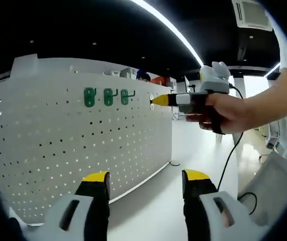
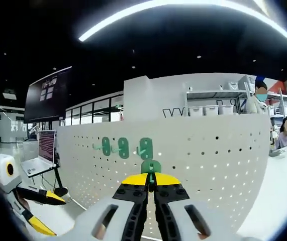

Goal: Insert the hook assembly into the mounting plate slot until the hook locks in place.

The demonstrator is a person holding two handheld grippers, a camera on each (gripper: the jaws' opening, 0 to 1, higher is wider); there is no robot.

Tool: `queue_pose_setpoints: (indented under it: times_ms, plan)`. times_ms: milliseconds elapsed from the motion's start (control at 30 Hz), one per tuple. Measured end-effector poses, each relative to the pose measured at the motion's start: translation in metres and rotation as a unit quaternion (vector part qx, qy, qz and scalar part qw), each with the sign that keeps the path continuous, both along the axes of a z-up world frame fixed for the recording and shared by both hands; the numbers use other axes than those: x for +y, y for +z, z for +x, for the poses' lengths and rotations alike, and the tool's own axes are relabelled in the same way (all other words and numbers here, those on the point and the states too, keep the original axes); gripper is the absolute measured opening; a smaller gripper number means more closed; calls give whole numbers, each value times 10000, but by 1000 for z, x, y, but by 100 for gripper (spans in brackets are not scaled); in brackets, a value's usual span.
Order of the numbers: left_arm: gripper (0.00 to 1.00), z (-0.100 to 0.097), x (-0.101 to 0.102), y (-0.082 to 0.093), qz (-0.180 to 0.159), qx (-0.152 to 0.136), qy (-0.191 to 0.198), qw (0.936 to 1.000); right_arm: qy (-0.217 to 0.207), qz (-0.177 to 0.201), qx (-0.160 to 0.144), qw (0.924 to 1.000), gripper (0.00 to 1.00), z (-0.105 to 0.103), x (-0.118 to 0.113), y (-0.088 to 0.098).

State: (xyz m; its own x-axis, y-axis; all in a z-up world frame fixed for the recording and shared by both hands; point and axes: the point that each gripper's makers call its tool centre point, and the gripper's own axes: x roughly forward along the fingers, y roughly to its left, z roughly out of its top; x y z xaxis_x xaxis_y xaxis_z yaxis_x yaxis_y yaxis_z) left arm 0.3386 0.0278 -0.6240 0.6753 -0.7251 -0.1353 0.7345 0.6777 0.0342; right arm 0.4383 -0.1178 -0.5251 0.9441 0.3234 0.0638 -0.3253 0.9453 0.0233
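In the left gripper view, the white pegboard (image 1: 73, 145) fills the left half of the frame, curving away toward the centre. Three green hooks (image 1: 106, 97) hang in a row on it at upper centre-left. My left gripper (image 1: 146, 183) rises from the bottom edge, its yellow-tipped jaws standing wide apart with nothing between them. At upper right, my hand (image 1: 223, 113) carries my right gripper (image 1: 158, 100), whose yellow tips meet the board just right of the hook row. In the right gripper view, my left gripper (image 2: 42, 211) appears at lower left with its jaws spread, and a laptop (image 2: 40, 155) sits on a stand above it at centre-left. The pegboard (image 2: 223, 160) spans the middle of the frame, with three green hooks (image 2: 123, 147) mounted at centre. Directly below the rightmost one, a fourth green hook assembly (image 2: 151, 167) sits against the board, pinched between the narrowly closed jaws of my right gripper (image 2: 151, 179) at bottom centre. Whether it has seated in the holes, I cannot tell.
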Motion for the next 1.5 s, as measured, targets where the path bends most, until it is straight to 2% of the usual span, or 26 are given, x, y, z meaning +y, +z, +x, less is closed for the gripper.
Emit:
queue_pose_setpoints:
  times_ms: [533, 1133, 1500]
  plan:
    - [59, -10, 22, -2, -34, 27, 256, 9997, -207, -46, -132, 9997, 1, 28, -9, 16]
    - [60, -20, 38, -10, -37, 94, 482, 9988, -400, -206, -276, 9986, 1, 47, -23, 22]
    - [59, -20, 42, -9, -23, 84, 527, 9986, -372, -411, -358, 9978, 1, 55, -16, 26]
